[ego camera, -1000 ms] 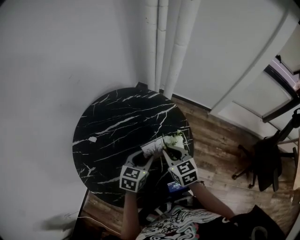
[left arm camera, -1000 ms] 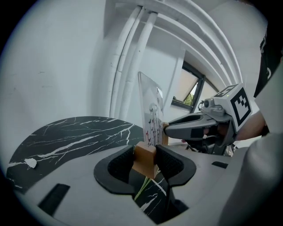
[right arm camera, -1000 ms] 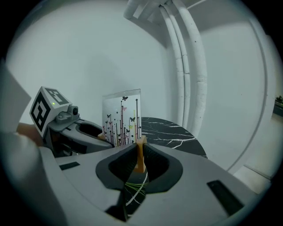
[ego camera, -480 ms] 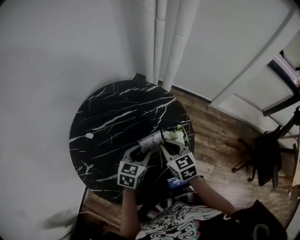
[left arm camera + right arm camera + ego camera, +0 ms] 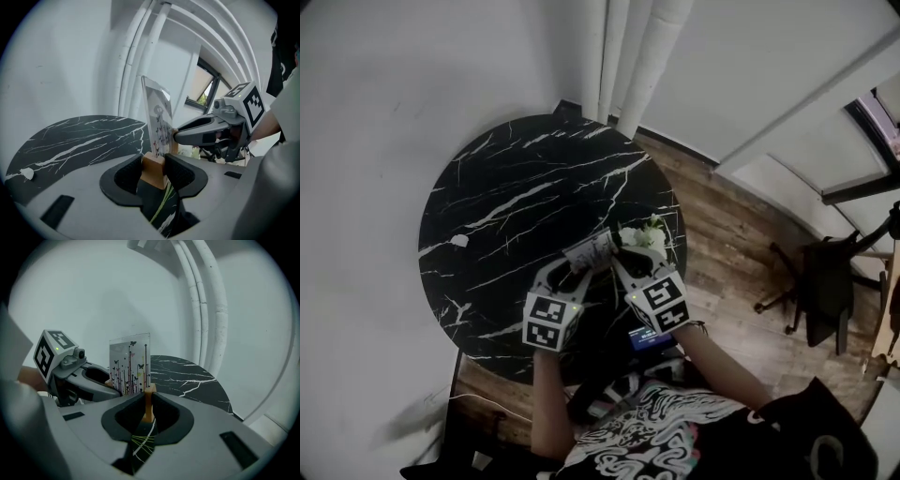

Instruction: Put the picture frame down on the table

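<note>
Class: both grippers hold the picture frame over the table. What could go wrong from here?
1. The left gripper and right gripper each pinch one end of the frame's narrow base; uneven release could tip it.
2. Flowers close beside it, near the table's edge, could get crushed.

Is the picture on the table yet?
Not yet. Done: the picture frame is upright over the black table, near its right edge. In hand: the left gripper and right gripper each clamp its wooden base. Left to do: lower it until the base rests on the table, then open both jaws.
</note>
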The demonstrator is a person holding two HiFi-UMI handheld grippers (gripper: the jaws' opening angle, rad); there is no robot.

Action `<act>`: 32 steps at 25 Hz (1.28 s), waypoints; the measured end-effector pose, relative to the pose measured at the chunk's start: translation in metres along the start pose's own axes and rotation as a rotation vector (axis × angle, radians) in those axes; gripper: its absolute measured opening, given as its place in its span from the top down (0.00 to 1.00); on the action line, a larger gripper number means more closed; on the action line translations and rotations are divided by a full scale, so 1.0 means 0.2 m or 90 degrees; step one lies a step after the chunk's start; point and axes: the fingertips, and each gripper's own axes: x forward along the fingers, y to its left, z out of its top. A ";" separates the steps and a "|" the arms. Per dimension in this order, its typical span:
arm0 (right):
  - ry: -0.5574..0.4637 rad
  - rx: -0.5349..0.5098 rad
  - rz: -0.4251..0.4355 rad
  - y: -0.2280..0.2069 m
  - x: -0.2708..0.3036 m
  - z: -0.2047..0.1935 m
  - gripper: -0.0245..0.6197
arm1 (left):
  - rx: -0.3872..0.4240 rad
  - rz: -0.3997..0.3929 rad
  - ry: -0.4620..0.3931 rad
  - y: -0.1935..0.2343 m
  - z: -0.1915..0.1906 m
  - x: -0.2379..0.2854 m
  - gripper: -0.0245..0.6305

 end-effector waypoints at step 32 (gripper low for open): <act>0.120 -0.034 0.072 0.00 0.34 -0.27 0.88 | 0.098 0.015 0.099 0.19 -0.30 0.22 0.71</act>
